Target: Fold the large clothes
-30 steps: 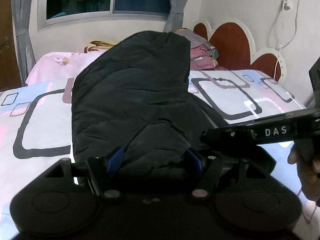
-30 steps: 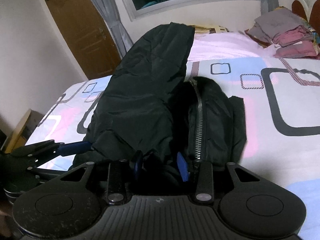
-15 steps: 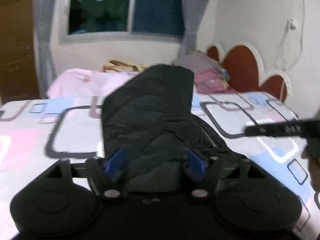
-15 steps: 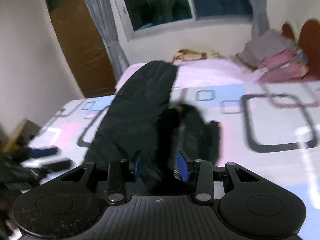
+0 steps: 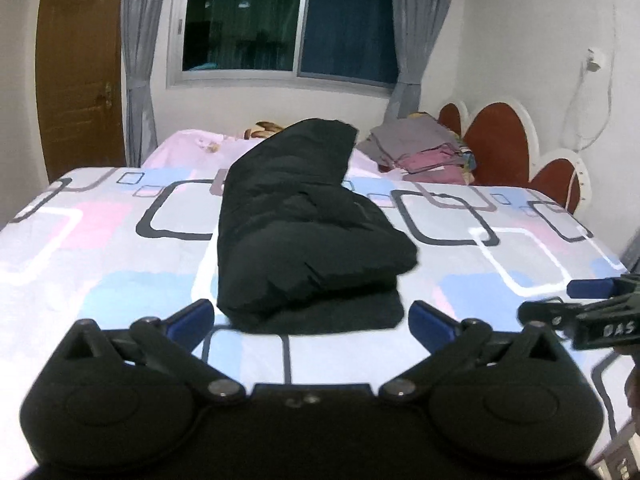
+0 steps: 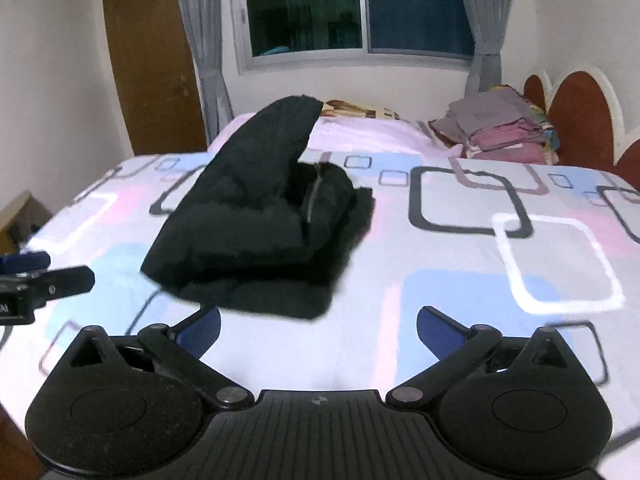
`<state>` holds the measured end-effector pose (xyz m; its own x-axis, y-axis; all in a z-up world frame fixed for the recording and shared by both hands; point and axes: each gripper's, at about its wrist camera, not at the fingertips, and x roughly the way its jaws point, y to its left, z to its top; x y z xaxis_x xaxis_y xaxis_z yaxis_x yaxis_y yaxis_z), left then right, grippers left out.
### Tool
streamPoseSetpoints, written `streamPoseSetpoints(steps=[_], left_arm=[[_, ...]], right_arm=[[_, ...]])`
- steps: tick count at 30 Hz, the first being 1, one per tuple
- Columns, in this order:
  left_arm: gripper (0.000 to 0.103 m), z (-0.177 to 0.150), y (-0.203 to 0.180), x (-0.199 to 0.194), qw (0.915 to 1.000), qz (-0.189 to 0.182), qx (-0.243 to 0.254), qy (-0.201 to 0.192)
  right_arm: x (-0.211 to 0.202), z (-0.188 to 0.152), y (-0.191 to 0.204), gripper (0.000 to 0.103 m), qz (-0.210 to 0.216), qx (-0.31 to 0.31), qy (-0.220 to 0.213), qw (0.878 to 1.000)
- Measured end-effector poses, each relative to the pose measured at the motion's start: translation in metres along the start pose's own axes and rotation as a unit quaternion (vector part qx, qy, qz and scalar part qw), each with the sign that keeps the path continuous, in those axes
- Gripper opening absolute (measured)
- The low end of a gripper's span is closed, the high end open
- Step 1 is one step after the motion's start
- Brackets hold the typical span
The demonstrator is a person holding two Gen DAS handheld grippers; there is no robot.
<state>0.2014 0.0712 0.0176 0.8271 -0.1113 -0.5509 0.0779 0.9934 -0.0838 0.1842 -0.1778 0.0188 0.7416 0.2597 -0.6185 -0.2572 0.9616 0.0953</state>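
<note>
Jacket: we see a black padded jacket (image 5: pixel 304 236) lying folded in a bundle on the bed (image 5: pixel 100 264), one long part stretching away toward the window (image 5: pixel 288 24); from the right wrist view its zipper (image 6: pixel 314 196) shows along the right side
Left gripper (image 5: pixel 310 322): our blue-padded fingers (image 5: pixel 190 320) are spread wide, holding nothing, just short of the jacket's near edge
Right gripper (image 6: pixel 318 330): fingers (image 6: pixel 440 332) spread wide too, empty, near the jacket's front corner
Bed cover: white with pink, blue and grey squares
Far corner: a pile of folded clothes (image 5: pixel 424 148) beside the red headboard (image 5: pixel 496 140)
Left of the window: a brown wooden door (image 6: pixel 154 60)
</note>
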Motion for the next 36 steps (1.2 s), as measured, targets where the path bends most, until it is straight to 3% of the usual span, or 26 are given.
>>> streamPoseSetpoints(steps=[5,11,36], left_arm=[[0.103,-0.014,-0.016,-0.034,0.9999,0.014,-0.002,-0.008],[0.103,-0.023,-0.023,-0.057,0.9997,0.019,0.000,-0.016],[0.103,-0.024,-0.035,-0.066,0.9992,0.024,0.000,-0.033]], right_arm=[[-0.032,-0.023,0.010,0.103,-0.011,0.000,-0.007,1.000],[-0.050,-0.028,0.018,0.103,-0.025,-0.011,-0.015,1.000],[-0.063,-0.024,0.011,0.103,-0.007,-0.012,-0.029,0.999]])
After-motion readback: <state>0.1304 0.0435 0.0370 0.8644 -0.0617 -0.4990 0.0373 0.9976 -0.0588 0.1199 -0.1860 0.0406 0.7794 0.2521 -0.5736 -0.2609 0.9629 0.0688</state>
